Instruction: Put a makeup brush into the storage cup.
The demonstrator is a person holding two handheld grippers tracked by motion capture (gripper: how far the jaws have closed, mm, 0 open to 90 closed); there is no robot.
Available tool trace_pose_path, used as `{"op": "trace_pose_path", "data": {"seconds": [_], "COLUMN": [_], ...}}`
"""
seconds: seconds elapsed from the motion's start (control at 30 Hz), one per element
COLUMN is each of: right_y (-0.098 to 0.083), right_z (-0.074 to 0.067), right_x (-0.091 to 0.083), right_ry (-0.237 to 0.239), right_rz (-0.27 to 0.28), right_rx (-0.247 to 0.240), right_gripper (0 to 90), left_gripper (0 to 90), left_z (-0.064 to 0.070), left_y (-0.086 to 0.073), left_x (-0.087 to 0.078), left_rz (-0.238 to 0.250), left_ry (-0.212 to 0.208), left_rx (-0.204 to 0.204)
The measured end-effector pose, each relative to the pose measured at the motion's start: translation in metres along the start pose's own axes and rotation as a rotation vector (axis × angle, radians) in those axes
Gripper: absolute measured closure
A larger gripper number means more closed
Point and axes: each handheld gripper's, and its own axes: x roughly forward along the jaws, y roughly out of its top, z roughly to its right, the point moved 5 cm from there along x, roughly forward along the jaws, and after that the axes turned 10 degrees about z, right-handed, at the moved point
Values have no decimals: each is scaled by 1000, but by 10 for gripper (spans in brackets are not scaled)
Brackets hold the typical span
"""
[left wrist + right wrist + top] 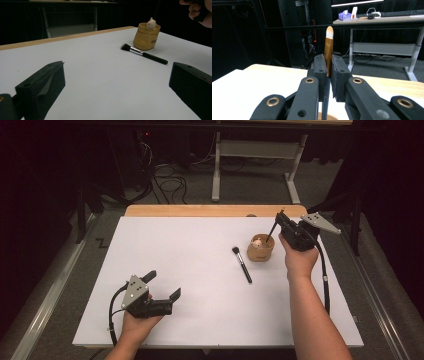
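Two black jaws of the left tool [117, 92] rise from the bottom corners and stand wide apart, with nothing but bare white surface between them. Beyond them, on the white table [100, 75], a black-handled makeup brush [144, 54] lies flat, its dark bristle head pointing left and its silver collar just behind the head. Just behind the brush stands a tan fabric pot [146, 36] with dark lettering on its side; a small pale rounded thing [151, 23] pokes up over its rim. A hand [197, 11] shows at the top right corner, above the pot. A wooden edge runs along the table's far side
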Motion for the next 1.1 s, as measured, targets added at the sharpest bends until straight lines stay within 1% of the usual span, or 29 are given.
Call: {"op": "trace_pose_path", "data": {"seconds": [0.1,0.2,0.23,0.37,0.5,0.53,0.57,0.67,0.77,0.93,1.1], "right_y": [-2,-3,-4,-5,-9,-11,-13,-17,-19,-23,-27], "right_z": [1,2,3,4,4,4,4,4,4,1,0], "right_x": [3,6,6,8,11,12,12,15,16,19,21], "right_ry": [-7,-10,-14,-15,-17,-25,-24,-23,-15,-12,-12], "right_rz": [-5,-10,-10,-8,-24,-35,-42,-55,-57,-65,-80], "right_rx": [12,11,18,22,19,18,15,27,25,32,27], "right_gripper": [854,854,853,853,853,853,853,853,853,852,851], "left_gripper": [13,13,13,13,13,13,13,13,13,12,12], "left_z": [-1,-1,-2,-3,-3,-3,-4,-6,-6,-7,-7], "left_y": [0,1,1,0,1,1,1,1,0,1,1], "left_x": [-1,-1,-1,-2,-1,-2,-2,-2,-2,-3,-3], "left_rz": [0,6,6,1,6,9,6,4,3,10,11], "left_ry": [1,3,5,5,8,10,11,14,15,21,18], "left_rx": [-1,-6,-7,-5,-9,-11,-10,-13,-14,-13,-17]}}
